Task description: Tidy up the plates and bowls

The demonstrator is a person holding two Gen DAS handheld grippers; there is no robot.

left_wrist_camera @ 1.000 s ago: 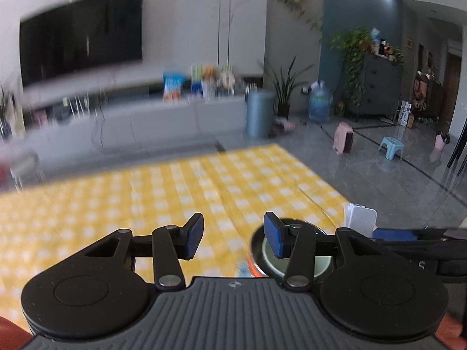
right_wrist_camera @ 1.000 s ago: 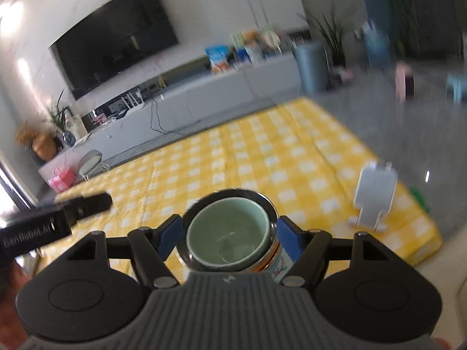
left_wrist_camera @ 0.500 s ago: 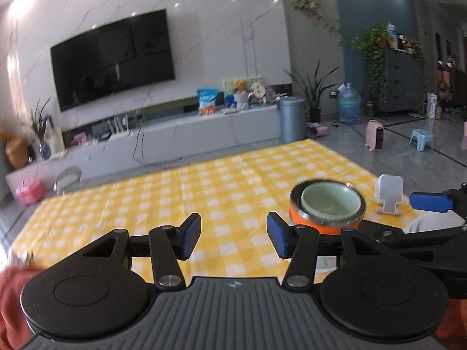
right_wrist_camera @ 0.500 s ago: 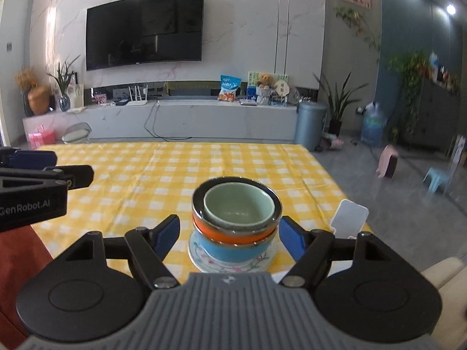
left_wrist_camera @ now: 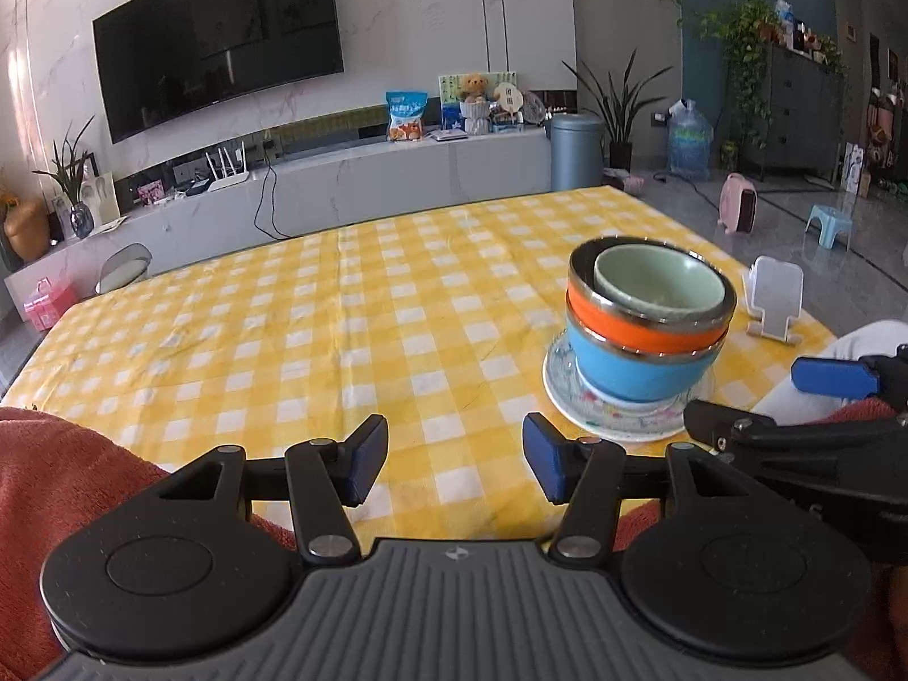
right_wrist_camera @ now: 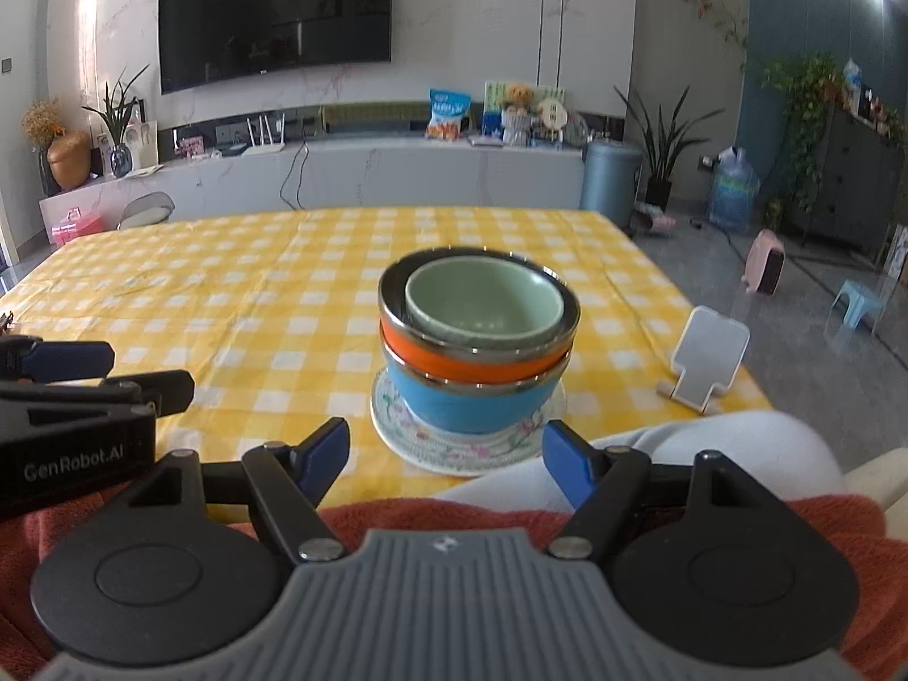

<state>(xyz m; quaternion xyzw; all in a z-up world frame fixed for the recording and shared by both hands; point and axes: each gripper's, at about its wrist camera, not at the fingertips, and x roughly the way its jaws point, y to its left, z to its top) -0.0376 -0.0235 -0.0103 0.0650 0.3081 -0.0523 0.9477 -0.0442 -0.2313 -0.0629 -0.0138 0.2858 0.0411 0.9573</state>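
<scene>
A table [left_wrist_camera: 284, 329] with a yellow and white checked cloth fills the middle of both views, in a living room with a large dark TV [right_wrist_camera: 272, 11] on a marble wall and a long low cabinet [right_wrist_camera: 363, 170] beneath it. Near the table's right front corner stands one stack: a flowered plate [right_wrist_camera: 471, 442] at the bottom, a blue bowl [right_wrist_camera: 471, 403] on it, an orange bowl [right_wrist_camera: 476, 363] with a metal rim nested in that, and a pale green bowl [right_wrist_camera: 482, 301] on top, sitting slightly off centre. A small white stand [right_wrist_camera: 703, 363] sits on the cloth to the right of the stack.

The left gripper [left_wrist_camera: 454, 462] is over the table's front edge, to the left of the stack; its jaws have just been opening and have nothing between them. The right gripper [right_wrist_camera: 445, 454] faces the stack from just in front, jaws spread wide and gripping nothing, the plate's near rim showing between its blue fingertips [right_wrist_camera: 564, 457]. Red fabric [right_wrist_camera: 397, 511] lies below both grippers.
</scene>
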